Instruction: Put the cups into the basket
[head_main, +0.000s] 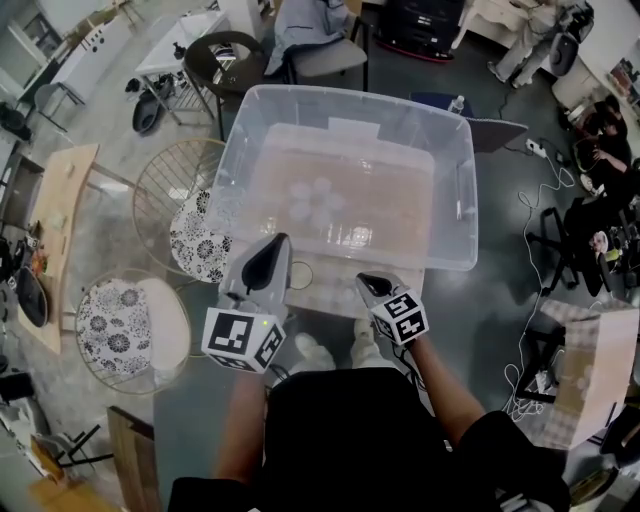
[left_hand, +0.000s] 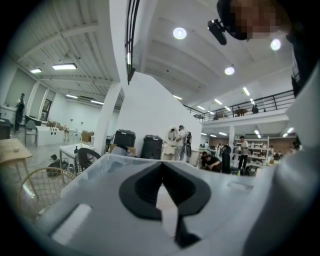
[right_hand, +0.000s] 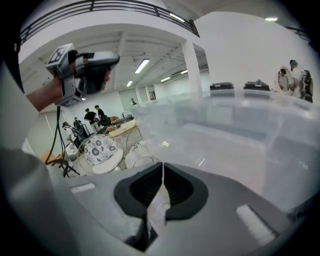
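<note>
Ahead of both tools stands the clear bin (head_main: 455, 180), on a small table (head_main: 335, 298) with a checked cloth. Its near wall runs just beyond the tips of both and is what stands in my way. The cups (head_main: 312, 200) lie inside it, a cluster of pale rounds on the floor of the bin, dim through the plastic, well ahead of the tools and between their lines. A faint ring (head_main: 298, 275) sits on the cloth between the two tools; I cannot tell what it is.

Left of my left gripper (head_main: 272, 250) are two wire chairs with flowered cushions, one (head_main: 196, 238) just beside it and one (head_main: 130, 322) further back, with a wooden table (head_main: 60, 230) beyond them. Right of my right gripper (head_main: 366, 281) cables (head_main: 530, 240) trail over the floor, and a cardboard box (head_main: 590, 365) stands well apart. A grey chair (head_main: 325, 45) stands past the far end of the bin.

My left gripper has its jaws closed, tips meeting, with nothing between them. My right gripper is the same: jaws pressed together, empty, pointing down toward the near wall of the bin. Neither touches the bin or a cup.
</note>
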